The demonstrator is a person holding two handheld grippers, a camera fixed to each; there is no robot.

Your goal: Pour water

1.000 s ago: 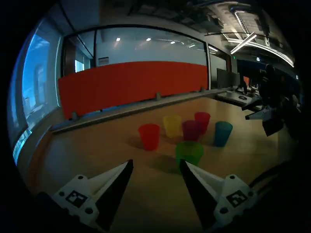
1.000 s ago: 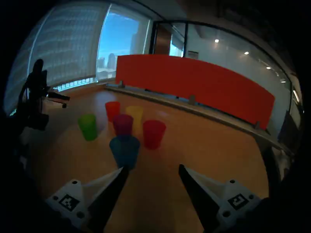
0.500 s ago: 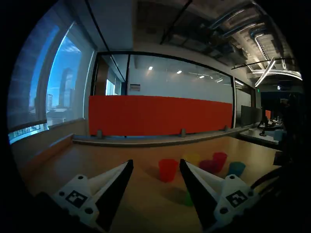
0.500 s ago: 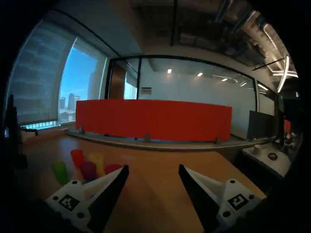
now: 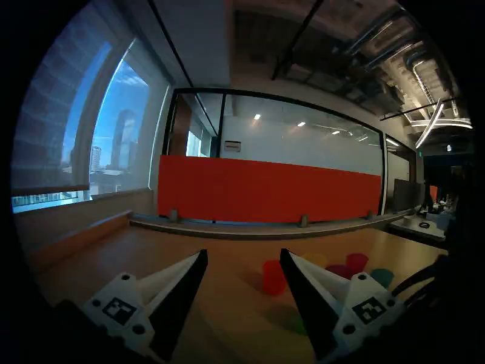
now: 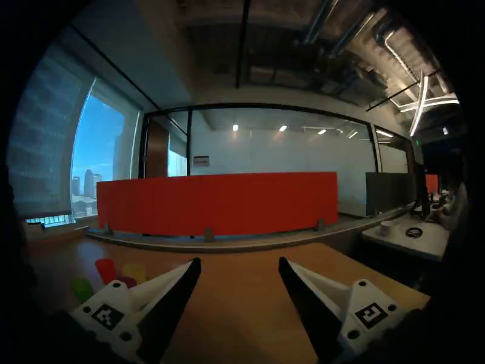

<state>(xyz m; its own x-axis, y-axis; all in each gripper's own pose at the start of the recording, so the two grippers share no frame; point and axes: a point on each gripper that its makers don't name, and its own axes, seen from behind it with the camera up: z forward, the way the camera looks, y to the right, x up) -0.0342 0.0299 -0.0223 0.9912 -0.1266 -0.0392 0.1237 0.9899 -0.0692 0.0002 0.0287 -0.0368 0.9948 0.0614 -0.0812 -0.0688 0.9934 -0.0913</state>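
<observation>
Several coloured plastic cups stand in a cluster on the wooden table [image 5: 230, 285]. In the left gripper view a red cup [image 5: 274, 277] shows just right of the gap between my fingers, with a purple cup [image 5: 339, 270], a pink-red cup [image 5: 356, 261] and a teal cup [image 5: 382, 276] beyond, partly behind my right finger. My left gripper [image 5: 242, 255] is open, holding nothing. In the right gripper view a red cup [image 6: 106, 269], a yellow cup [image 6: 134, 271] and a green cup [image 6: 80, 289] sit low at the left. My right gripper [image 6: 239, 262] is open with nothing in it, well short of the cups.
A long red partition [image 5: 267, 197] [image 6: 218, 203] runs along the table's far edge, with a glass wall behind it. Tall windows [image 5: 109, 151] line the left side. Another desk [image 6: 412, 238] with small items stands to the right.
Both views have tilted upward and swung, so the cups have dropped low in each view and more ceiling shows. Both grippers have stayed open and hold nothing.
</observation>
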